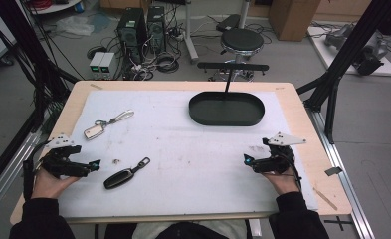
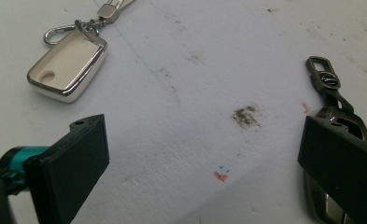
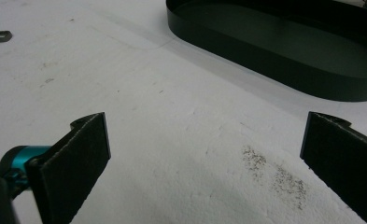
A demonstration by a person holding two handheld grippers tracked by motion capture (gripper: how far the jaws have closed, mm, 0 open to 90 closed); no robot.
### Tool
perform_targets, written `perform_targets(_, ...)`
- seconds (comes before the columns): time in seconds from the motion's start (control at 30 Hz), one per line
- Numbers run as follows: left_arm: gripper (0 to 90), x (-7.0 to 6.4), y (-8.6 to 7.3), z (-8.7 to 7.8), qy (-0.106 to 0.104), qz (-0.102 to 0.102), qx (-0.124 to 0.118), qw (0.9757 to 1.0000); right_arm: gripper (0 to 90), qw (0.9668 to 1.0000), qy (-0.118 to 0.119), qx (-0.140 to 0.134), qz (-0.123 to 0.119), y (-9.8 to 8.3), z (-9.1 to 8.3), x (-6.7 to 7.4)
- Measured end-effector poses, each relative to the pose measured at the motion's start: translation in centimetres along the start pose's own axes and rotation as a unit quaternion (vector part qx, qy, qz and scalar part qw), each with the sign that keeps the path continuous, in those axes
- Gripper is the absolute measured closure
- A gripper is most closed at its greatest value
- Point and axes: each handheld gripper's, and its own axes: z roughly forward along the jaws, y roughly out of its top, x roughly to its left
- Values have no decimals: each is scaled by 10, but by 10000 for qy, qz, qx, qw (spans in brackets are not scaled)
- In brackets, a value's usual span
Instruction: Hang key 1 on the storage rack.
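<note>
Two hands at the near edge of a table [image 1: 302, 129], each with a black claw tool. Under them, a big white sheet [image 1: 183, 149] with small dirty marks.

Left claw [image 1: 94, 165] near the left edge of the sheet, low and pointing toward the middle. Jaws spread wide, nothing between them but white sheet, not grasping anything. In the left gripper view [image 2: 202, 158], one jaw at each bottom corner, with a brown smudge [image 2: 245, 115] and a tiny red mark [image 2: 221, 176] on the sheet ahead.

Just beside that claw, a dark car key [image 1: 119, 178] lying flat, its clip [image 1: 143, 162] pointing away from the person. In the left gripper view, partly hidden behind the right-hand jaw [image 2: 333, 116], very near but no firm sign of touching.

Farther up the sheet, a white and silver car key [image 1: 93, 131] with a silver ring and clip [image 1: 121, 117], flat too, well apart from the dark key. In the left gripper view, up at the top left [image 2: 67, 65].

Between the two keys, a tiny bit of something [image 1: 116, 161], too small to tell.

Right claw [image 1: 246, 160] near the right side of the sheet, also pointing toward the middle. Jaws wide apart and empty, seen in the right gripper view [image 3: 204, 158] with grey specks [image 3: 274, 175] on the sheet.

At the far side of the sheet, a long black tray [image 1: 226, 119] with round ends, nothing inside. Close ahead in the right gripper view [image 3: 265, 65].
</note>
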Motion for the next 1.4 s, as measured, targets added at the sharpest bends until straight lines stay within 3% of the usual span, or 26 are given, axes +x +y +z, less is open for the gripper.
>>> perform_targets(0.07,24,-1,5,0,-93,-39,-92,9999,7,10000,-11,23,18,-1,1,0)
perform_targets(0.23,24,-4,14,-1,-106,31,-177,9998,7,10000,-43,65,10,-1,1,0)
perform_targets(0.5,24,-3,21,2,-42,130,-75,9999,7,10000,-46,18,24,-1,-1,1)
perform_targets(0.73,24,6,35,8,43,237,222,9995,7,9999,-95,68,6,-2,1,-1)
perform_targets(1.03,24,6,56,14,69,476,387,9981,7,9999,-109,89,26,-2,1,-2)
perform_targets(1.4,24,22,87,22,76,602,666,9959,7,9998,-159,93,40,-3,0,-4)
